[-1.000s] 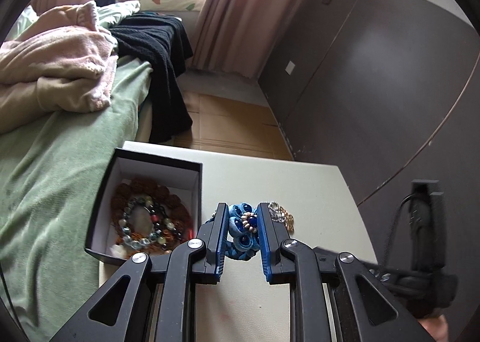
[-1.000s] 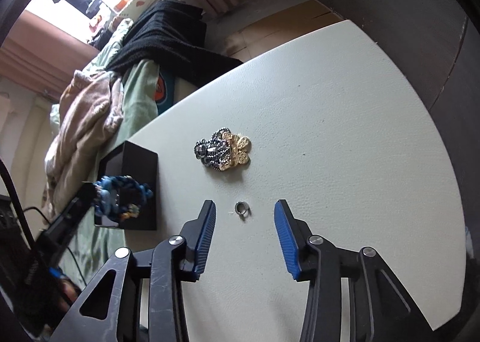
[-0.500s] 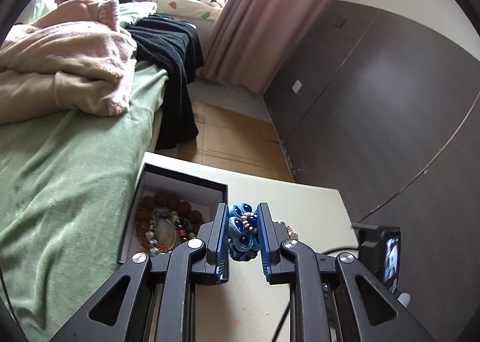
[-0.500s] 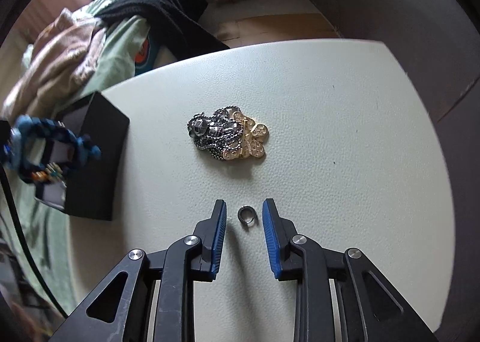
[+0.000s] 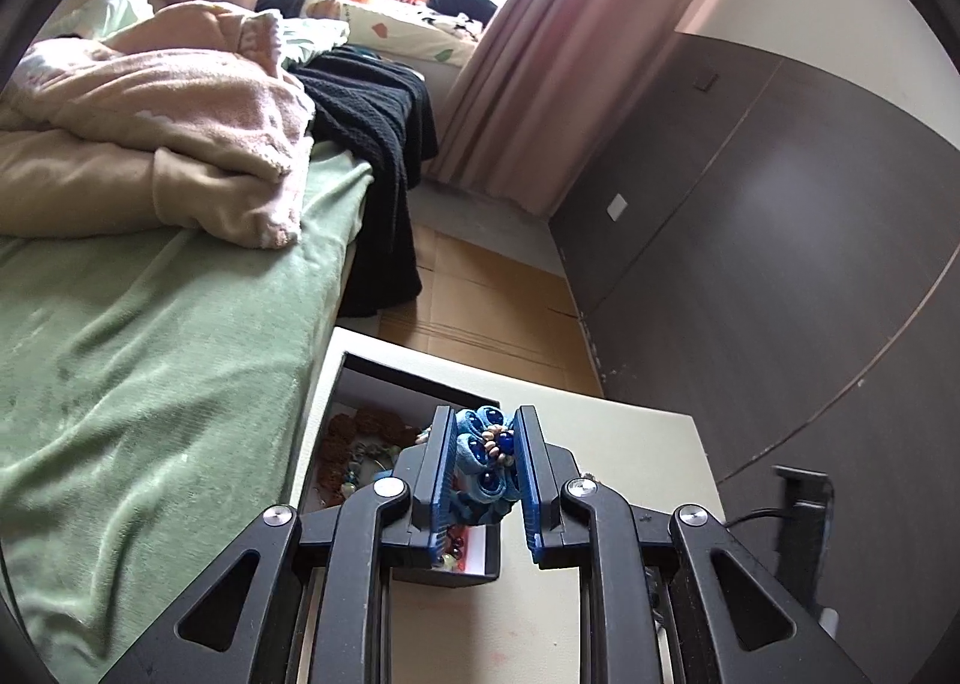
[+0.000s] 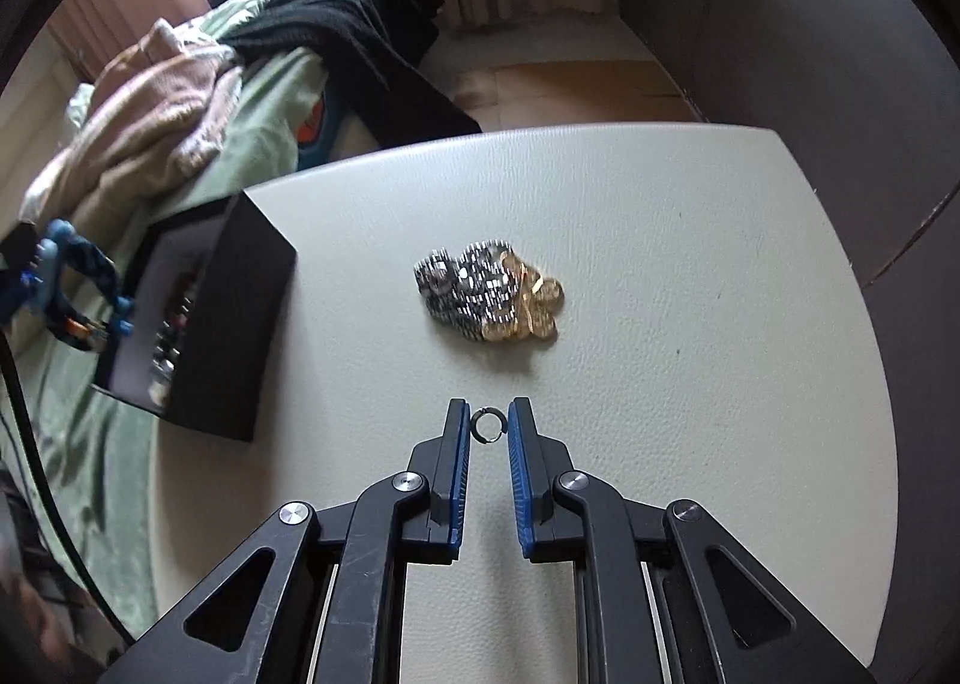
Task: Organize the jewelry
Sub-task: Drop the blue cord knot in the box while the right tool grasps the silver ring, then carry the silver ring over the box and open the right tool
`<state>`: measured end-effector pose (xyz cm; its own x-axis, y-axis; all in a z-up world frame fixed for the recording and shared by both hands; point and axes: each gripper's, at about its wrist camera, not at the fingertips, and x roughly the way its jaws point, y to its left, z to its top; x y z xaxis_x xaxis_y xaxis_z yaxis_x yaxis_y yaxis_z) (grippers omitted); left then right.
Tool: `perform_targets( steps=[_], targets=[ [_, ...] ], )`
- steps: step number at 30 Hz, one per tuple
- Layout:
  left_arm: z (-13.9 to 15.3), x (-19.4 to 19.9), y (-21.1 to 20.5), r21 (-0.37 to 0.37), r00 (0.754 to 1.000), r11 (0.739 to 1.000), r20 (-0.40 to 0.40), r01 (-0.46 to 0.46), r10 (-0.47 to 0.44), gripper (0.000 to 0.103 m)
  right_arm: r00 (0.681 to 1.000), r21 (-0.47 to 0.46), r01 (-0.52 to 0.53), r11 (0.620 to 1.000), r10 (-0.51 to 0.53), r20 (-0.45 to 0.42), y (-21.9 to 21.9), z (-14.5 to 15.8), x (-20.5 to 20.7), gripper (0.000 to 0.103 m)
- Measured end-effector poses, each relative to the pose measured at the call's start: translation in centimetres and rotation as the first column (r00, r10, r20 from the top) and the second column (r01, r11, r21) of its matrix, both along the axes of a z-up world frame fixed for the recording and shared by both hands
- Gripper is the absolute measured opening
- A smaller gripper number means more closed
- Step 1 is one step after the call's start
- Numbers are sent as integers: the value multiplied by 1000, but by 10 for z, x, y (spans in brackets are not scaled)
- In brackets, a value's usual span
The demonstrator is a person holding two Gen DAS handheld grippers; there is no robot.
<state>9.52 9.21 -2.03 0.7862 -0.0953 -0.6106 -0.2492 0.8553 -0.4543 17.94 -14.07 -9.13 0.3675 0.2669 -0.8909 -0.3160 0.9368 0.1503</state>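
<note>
**Right tool closing on ring; left tool carrying blue bracelet at box**

The left tool [image 5: 483, 465] is pinching the blue beaded bracelet [image 5: 486, 459] between its pads, at the right wall of the open black box [image 5: 414, 378]. The box sits at the left edge of the desk [image 6: 660, 240], directly against the bed [image 5: 150, 336]; brown and green beads lie inside.

The right tool [image 6: 487, 425] has just been closing; its pads now stand against both sides of the small ring [image 6: 489, 425], which rests on the desk. The silver and gold chain pile [image 6: 489, 294] lies beyond the ring, apart from it. Bare desk surface extends right of the ring and pile to the rounded far edge.

Compared with one second ago: the right jaws were spread wide around the ring, and the bracelet was right of the box, over the desk.
</note>
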Motion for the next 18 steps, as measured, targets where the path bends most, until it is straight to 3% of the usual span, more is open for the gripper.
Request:
perform_targets(
  steps=[4, 8, 12, 18],
  targets=[
    [-3, 7, 7, -3, 997, 999, -51, -53, 53, 30, 1000, 67, -4, 998, 4, -4, -5, 8, -2, 14],
    [-4, 7, 14, -21, 995, 996, -50, -89, 88, 74, 999, 103, -26, 994, 23, 32, 1, 20, -6, 14],
    [-1, 5, 18, -8, 995, 995, -25, -101, 101, 75, 997, 175, -55, 983, 45, 62, 15, 32, -3, 14],
    [-7, 3, 30, -42, 992, 992, -62, -116, 113, 75, 995, 284, -80, 955, 59, 82, 24, 44, -3, 14]
  ],
)
